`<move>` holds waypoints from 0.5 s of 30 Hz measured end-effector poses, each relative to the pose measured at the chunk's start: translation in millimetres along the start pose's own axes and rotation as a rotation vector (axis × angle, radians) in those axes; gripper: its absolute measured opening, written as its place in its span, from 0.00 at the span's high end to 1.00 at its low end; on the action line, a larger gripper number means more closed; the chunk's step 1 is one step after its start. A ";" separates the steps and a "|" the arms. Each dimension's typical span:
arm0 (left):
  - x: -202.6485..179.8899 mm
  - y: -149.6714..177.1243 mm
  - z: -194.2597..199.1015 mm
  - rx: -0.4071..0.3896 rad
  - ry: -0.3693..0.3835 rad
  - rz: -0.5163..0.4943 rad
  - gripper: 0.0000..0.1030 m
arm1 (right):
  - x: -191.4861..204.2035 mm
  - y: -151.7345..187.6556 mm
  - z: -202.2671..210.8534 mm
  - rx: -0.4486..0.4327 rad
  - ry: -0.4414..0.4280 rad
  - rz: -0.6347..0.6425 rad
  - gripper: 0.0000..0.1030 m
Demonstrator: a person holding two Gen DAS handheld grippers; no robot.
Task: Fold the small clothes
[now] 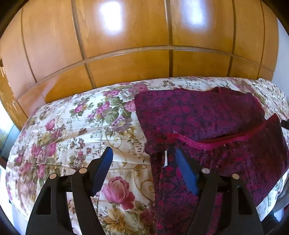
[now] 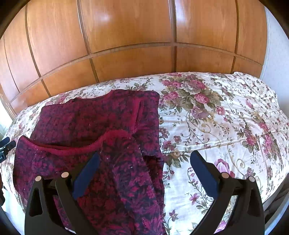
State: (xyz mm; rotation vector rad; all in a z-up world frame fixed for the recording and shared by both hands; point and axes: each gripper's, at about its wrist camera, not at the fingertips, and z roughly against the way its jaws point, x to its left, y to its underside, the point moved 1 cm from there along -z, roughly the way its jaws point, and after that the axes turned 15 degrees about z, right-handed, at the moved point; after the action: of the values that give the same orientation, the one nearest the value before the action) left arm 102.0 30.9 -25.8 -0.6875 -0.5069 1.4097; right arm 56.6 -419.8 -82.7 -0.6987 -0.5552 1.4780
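Our left gripper point(image 1: 142, 162) gapes over the garment point(image 1: 207, 126) edge on the bedspread point(image 1: 72, 126), gripping nothing. Our right gripper point(image 2: 144, 162) stands wide and empty over its other edge. If either closes too shallow, we risk catching one layer or bedspread, skewing the fold.

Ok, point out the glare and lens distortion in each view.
Left wrist view: two bright white glare patches on the wardrobe doors; the bed edge bows upward. Right wrist view: a fainter sheen on the wardrobe, the same fisheye curving, dark corners.
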 end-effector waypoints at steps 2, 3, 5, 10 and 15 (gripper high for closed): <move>-0.9 1.2 -2.8 0.009 0.000 -0.001 0.35 | 0.1 -0.8 -0.3 -0.001 0.001 0.001 0.03; -1.1 1.7 -3.4 0.010 0.000 -0.002 0.35 | 0.5 -0.9 -0.7 -0.001 0.002 0.003 0.03; -1.6 2.0 -5.1 0.015 0.006 -0.005 0.35 | 1.0 -1.3 -1.8 0.002 0.004 0.006 0.03; -2.3 2.6 -14.1 0.038 0.021 -0.002 0.40 | -0.4 -5.0 -1.5 -0.009 0.014 0.016 0.03; -4.4 4.6 -20.8 0.052 0.037 -0.004 0.40 | 3.1 -8.8 -4.7 -0.013 0.013 0.050 0.03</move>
State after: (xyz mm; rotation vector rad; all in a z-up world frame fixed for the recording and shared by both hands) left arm 112.6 23.9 -43.4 -0.6694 -0.4411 1.3988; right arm 66.1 -416.8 -79.8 -0.7365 -0.5408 1.5169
